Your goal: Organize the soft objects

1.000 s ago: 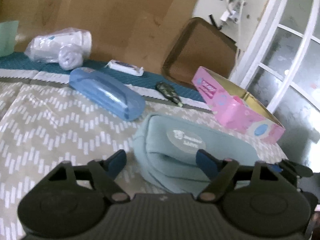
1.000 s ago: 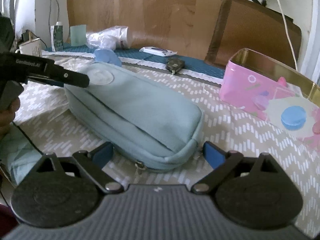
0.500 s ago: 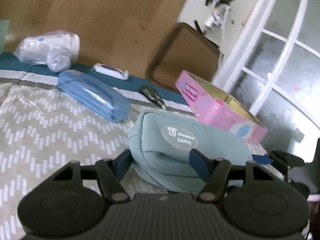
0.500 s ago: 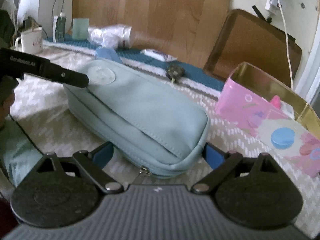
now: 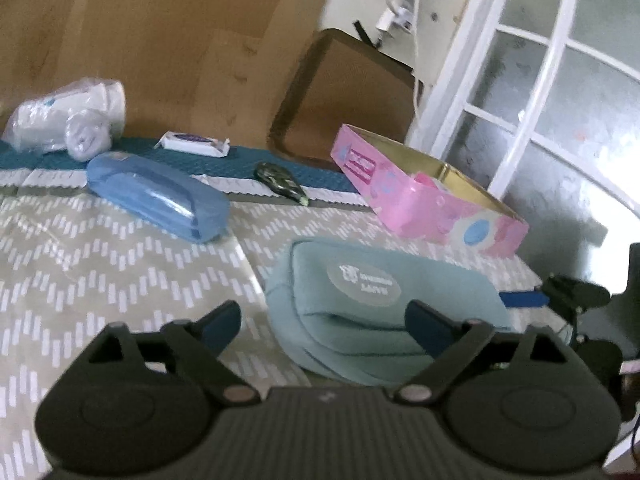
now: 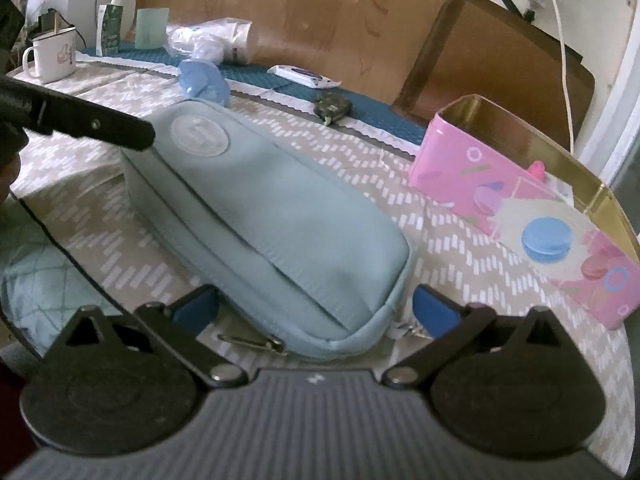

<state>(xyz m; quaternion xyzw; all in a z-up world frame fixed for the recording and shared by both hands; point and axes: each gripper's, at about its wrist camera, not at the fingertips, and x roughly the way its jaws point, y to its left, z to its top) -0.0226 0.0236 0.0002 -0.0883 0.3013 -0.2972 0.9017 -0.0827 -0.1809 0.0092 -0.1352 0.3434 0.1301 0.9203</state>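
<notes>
A soft teal zip pouch point(image 5: 384, 308) with a round white label lies on the chevron tablecloth; it also shows in the right wrist view point(image 6: 264, 224). My left gripper point(image 5: 324, 320) is open, its right finger over the pouch's near end, its left finger beside it on the cloth. My right gripper point(image 6: 316, 308) is open with its fingers on either side of the pouch's zipper end. The left gripper's black finger point(image 6: 92, 126) shows at the pouch's far end in the right wrist view. An open pink tin box point(image 5: 428, 196) stands to the right, also in the right wrist view point(image 6: 520, 200).
A blue hard case point(image 5: 156, 196), a bagged white bundle point(image 5: 64, 120), a wipes pack point(image 5: 196, 144) and a dark key fob point(image 5: 280, 180) lie toward the back. A white mug point(image 6: 52, 56) and a green cup point(image 6: 150, 28) stand far left. A brown tray point(image 6: 492, 60) leans on the wall.
My left gripper has opened wider and shifted left, so the pouch now sits toward its right finger. My right gripper stays open around the pouch's zipper end, slightly closer.
</notes>
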